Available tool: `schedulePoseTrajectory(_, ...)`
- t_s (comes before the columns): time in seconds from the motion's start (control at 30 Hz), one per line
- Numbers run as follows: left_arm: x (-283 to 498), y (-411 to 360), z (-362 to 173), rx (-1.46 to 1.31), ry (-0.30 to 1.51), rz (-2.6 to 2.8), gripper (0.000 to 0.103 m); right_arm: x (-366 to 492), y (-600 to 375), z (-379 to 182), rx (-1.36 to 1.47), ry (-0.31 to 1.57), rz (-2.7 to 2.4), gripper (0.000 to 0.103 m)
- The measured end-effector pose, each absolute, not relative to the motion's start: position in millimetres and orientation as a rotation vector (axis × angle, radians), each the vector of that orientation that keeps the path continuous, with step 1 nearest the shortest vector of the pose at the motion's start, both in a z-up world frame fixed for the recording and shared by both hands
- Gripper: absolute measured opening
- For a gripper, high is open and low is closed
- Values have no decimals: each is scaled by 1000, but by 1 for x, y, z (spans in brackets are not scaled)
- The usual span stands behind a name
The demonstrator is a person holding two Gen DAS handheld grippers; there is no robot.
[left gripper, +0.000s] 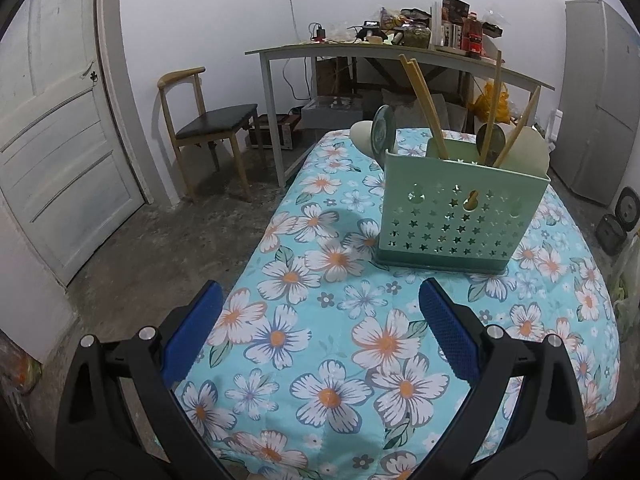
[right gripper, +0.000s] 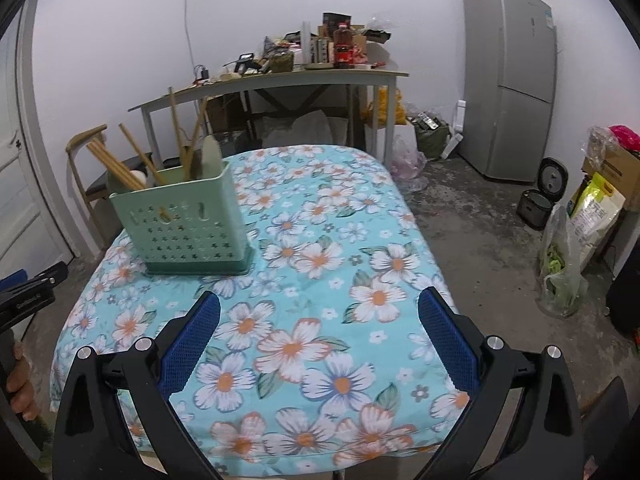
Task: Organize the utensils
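A pale green utensil basket (left gripper: 460,208) with star-shaped holes stands on the flowered tablecloth (left gripper: 320,320). It holds wooden chopsticks (left gripper: 424,108) and wooden-handled spoons (left gripper: 490,136). A green spoon bowl (left gripper: 383,128) and a cream one (left gripper: 362,134) show just left of the basket; I cannot tell if they lie outside it. My left gripper (left gripper: 320,300) is open and empty, well short of the basket. In the right wrist view the basket (right gripper: 184,220) sits far left with chopsticks (right gripper: 116,168) leaning out. My right gripper (right gripper: 320,300) is open and empty above the cloth (right gripper: 340,280).
A wooden chair (left gripper: 208,120) and a cluttered grey desk (left gripper: 360,50) stand behind the table. A white door (left gripper: 48,140) is at left. A grey fridge (right gripper: 508,80), a rice cooker (right gripper: 540,200) and bags (right gripper: 572,248) stand on the floor at right.
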State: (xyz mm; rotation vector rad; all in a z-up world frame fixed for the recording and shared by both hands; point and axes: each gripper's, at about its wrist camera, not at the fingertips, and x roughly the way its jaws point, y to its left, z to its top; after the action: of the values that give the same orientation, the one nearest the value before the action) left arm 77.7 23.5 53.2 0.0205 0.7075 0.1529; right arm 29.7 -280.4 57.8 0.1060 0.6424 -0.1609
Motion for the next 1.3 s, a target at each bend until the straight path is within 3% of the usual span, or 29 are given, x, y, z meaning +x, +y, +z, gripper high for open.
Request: schedulePoseTrajectory(1.3,68,28,57,40,693,216,95,30,-283,62,102,627,-163,97)
